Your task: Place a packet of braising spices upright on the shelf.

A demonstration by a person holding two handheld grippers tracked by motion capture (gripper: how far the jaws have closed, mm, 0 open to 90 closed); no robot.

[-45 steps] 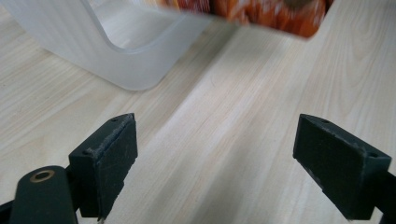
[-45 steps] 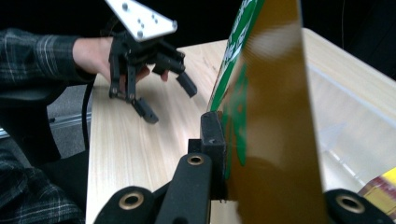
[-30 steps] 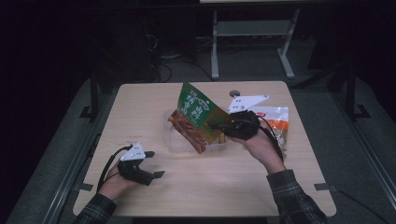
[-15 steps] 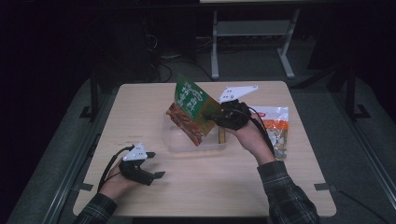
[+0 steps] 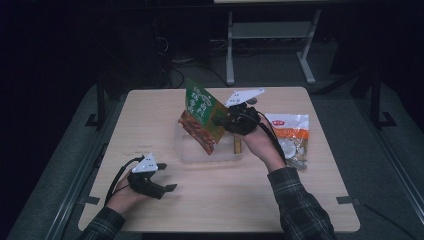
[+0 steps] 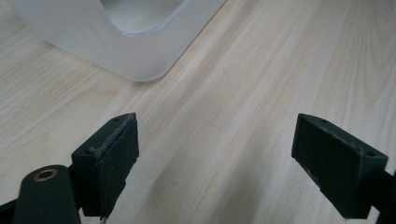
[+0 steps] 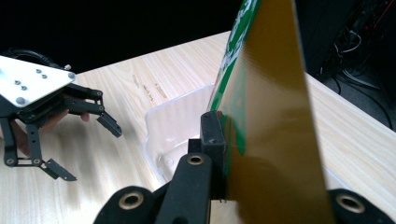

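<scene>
A green and red snack packet [image 5: 202, 119] hangs tilted above the clear plastic bin [image 5: 186, 150] at the table's middle. My right gripper [image 5: 226, 118] is shut on the packet's right edge. In the right gripper view the packet [image 7: 266, 116] stands edge-on with one black jaw pressed on its green face; the other jaw is hidden behind it, and the bin [image 7: 163, 121] lies below. My left gripper [image 5: 168, 177] rests near the table's front left, open, with nothing between its jaws. In the left gripper view its pads [image 6: 112, 154] stand wide apart over bare wood.
A white and orange food packet [image 5: 292, 137] lies flat to the right of the bin. A narrow yellowish item [image 5: 237, 145] lies in the bin's right end. The bin's corner [image 6: 135, 56] is just ahead of the left gripper. My left gripper [image 7: 91, 154] appears far left in the right gripper view.
My right gripper has carried the packet a little to the left, over the bin. The left gripper has stayed where it was.
</scene>
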